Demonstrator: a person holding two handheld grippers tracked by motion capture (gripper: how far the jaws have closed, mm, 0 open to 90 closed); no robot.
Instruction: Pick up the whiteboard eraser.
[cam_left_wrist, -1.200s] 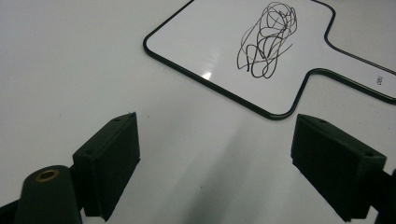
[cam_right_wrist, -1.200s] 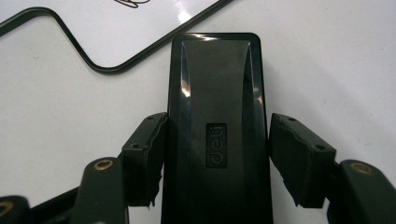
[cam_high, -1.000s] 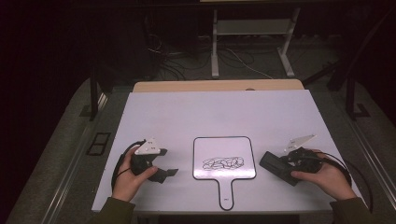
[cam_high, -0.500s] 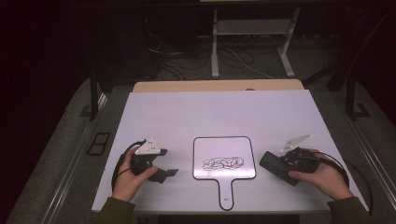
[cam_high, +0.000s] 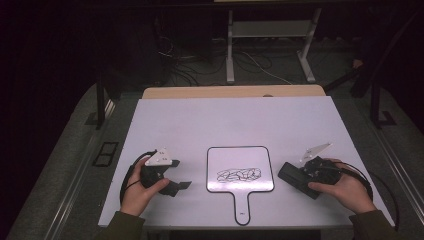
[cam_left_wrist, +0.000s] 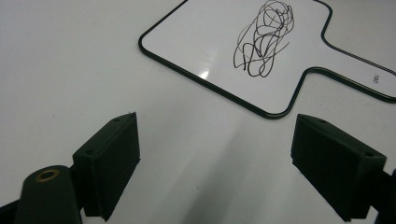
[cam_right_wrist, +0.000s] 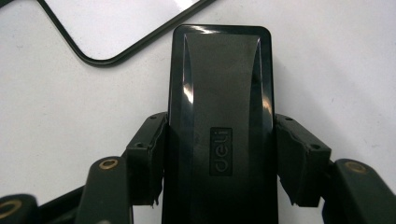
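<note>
The right gripper (cam_high: 296, 176) has its jaws clenched on a black whiteboard eraser (cam_right_wrist: 220, 107), one pad on each long side, so the block juts straight out ahead of the jaws and its flat face can be swept over a surface; whether it rests on the white worktop (cam_high: 225, 120) or hangs just above it is hard to tell from the high view, though it looks low and close. Just beyond the eraser's far end and off to one side lies the corner of the small handled whiteboard (cam_high: 240, 170), flat on the worktop between the two grippers, its handle pointing toward the person; a black scribble (cam_left_wrist: 264, 37) sits on its face, presumably the thing to be wiped away. The left gripper (cam_high: 182, 186) has its jaws released and wide apart, nothing between them, only bare worktop; the board lies ahead of them, near but apart, so that hand seems placed ready to steady the board while the right one rubs.
</note>
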